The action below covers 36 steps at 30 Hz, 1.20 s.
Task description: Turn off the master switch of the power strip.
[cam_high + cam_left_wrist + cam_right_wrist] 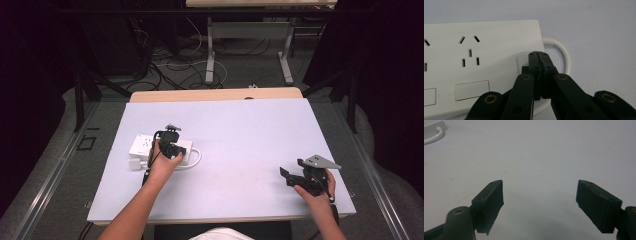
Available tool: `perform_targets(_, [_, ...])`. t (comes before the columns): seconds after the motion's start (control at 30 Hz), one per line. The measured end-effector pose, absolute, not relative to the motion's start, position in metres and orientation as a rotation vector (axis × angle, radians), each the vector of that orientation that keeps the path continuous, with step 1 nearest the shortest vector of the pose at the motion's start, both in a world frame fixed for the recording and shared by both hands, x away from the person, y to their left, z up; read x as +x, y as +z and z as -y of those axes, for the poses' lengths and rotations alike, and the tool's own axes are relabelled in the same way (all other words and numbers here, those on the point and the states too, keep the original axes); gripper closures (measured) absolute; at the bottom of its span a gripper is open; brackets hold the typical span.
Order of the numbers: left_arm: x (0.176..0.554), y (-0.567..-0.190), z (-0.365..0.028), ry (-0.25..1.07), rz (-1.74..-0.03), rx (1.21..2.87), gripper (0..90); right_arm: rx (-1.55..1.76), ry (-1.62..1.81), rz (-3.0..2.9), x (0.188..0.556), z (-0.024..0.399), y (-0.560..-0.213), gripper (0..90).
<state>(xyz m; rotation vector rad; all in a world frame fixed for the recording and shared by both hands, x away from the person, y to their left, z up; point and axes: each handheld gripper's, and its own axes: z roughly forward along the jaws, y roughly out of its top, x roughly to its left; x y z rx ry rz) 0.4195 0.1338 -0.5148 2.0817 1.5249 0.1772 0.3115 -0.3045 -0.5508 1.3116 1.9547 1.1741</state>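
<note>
One table [240, 145] with a pale top carries everything. On its left part lies one white power strip [142, 145], flat, sockets up, with one white cord [196, 159] looping out of its right end. In the left gripper view the strip [486, 45] shows one full socket group, parts of others at the left edge, and two blank rectangular buttons along its near side.

Two grippers are in play. The left gripper [171, 145] sits over the strip's right end, its jaws pressed together with nothing between them, tips [539, 53] at a small square switch near the cord [562, 50]. The right gripper [292, 176] rests well apart at the table's right, jaws spread wide and empty [540, 195] above bare tabletop.
</note>
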Motion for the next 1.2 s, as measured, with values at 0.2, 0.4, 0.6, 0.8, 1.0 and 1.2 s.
perform_targets(0.2, [0.42,-0.514,-0.135,0.18,-1.535,2.079,87.9,1.314,1.172,-1.958,0.311,0.305,-0.551,21.4])
perform_targets(0.4, [0.419,-0.514,-0.136,0.189,-1.534,2.082,84.5,1.32,1.178,-1.949,0.312,0.303,-0.552,21.5])
perform_targets(0.6, [0.418,-0.512,-0.138,0.189,-1.536,2.067,80.2,1.317,1.181,-1.96,0.311,0.304,-0.551,21.5])
perform_targets(0.8, [0.414,-0.509,-0.139,0.202,-1.509,2.078,76.1,1.315,1.186,-1.962,0.311,0.304,-0.551,21.4])
perform_targets(1.0, [0.411,-0.507,-0.141,0.216,-1.482,2.078,70.7,1.312,1.183,-1.962,0.311,0.304,-0.551,21.4])
perform_targets(1.2, [0.408,-0.503,-0.145,0.229,-1.469,2.083,69.3,1.313,1.184,-1.96,0.311,0.304,-0.551,21.4])
